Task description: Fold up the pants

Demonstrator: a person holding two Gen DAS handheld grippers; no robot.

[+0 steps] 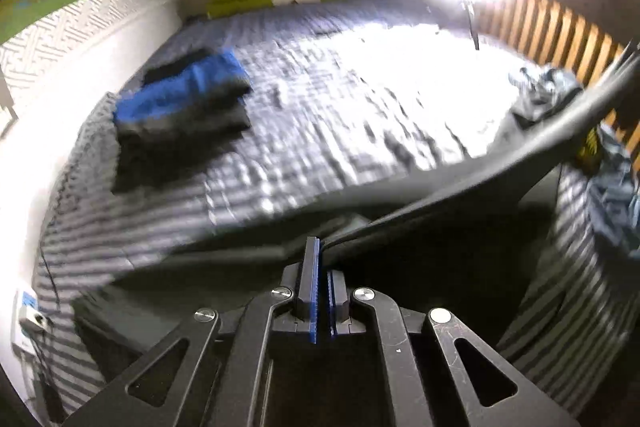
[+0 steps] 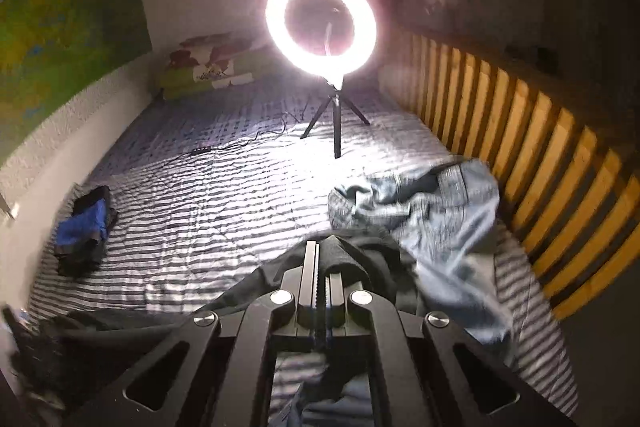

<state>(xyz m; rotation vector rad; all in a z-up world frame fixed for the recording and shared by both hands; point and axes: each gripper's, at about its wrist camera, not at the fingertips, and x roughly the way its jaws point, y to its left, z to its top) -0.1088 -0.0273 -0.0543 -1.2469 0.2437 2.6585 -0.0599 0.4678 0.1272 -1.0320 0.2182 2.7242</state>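
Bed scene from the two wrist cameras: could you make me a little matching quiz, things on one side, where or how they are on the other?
Things:
1. Glowing ring lamp on a black tripod
2. Crumpled light-blue jeans
3. Folded blue-and-black clothes stack
4. Black pants cloth

Places or states:
A. Near the white wall
B. Pinched in the right hand-held gripper
C. Standing on the striped bedspread
D. Beside the wooden slat rail

Pairs: 1-C, 2-D, 3-A, 4-B

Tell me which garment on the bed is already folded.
The blue-and-black stack by the left wall is folded flat. The light denim jeans lie crumpled near the wooden slats, and the black pants hang stretched between both hand-held grippers.
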